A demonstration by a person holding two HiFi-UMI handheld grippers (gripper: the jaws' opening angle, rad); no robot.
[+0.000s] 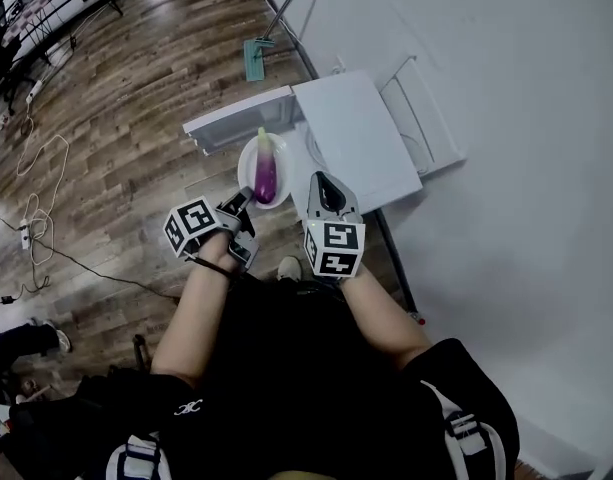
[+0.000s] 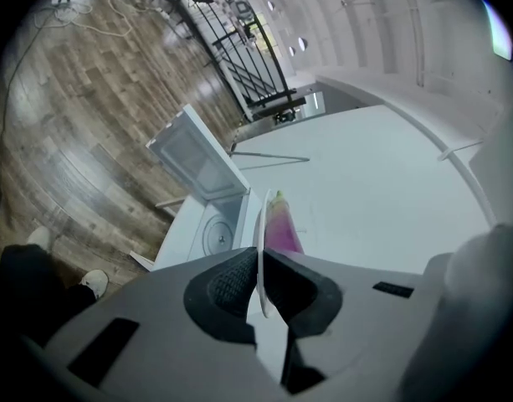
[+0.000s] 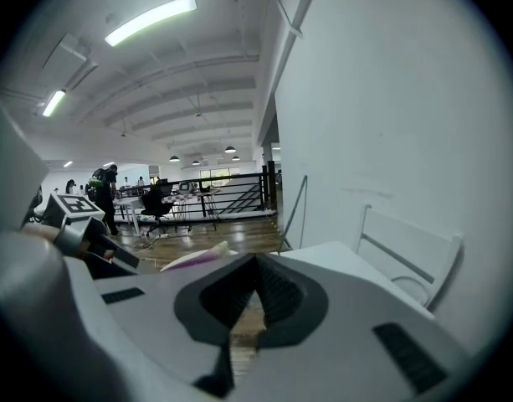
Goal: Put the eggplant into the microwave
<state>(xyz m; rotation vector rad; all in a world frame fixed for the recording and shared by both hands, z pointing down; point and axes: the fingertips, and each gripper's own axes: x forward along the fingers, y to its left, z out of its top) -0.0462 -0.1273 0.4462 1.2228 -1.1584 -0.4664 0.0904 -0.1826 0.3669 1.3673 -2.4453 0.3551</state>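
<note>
plate rim is the hold here: the left gripper [image 2: 260, 279] has its jaws pinched onto the edge of a white plate [image 1: 248, 158]. the eggplant [image 1: 265, 173] lies loose along the plate, green stem end away from the person, just in front of the microwave [image 1: 358, 133]. the door [image 1: 236, 120] stands open to the left and the turntable [image 2: 214, 237] shows inside.

the step looks to be carrying the plate in. keep it level, since nothing pins the eggplant and a tilt would likely roll it off. lead with the far rim straight into the opening, and set it on the turntable before letting go.

the right gripper [image 3: 256, 287] has its jaws closed together on nothing, just beside the plate near the microwave's front corner. it could steady the plate or keep out of the way. the open door's edge sits close to the plate's left side.

a white rack [image 1: 418, 118] stands by the wall beyond, a mop [image 1: 256, 58] leans further off, and cables [image 1: 36, 198] trail over the wood floor.
</note>
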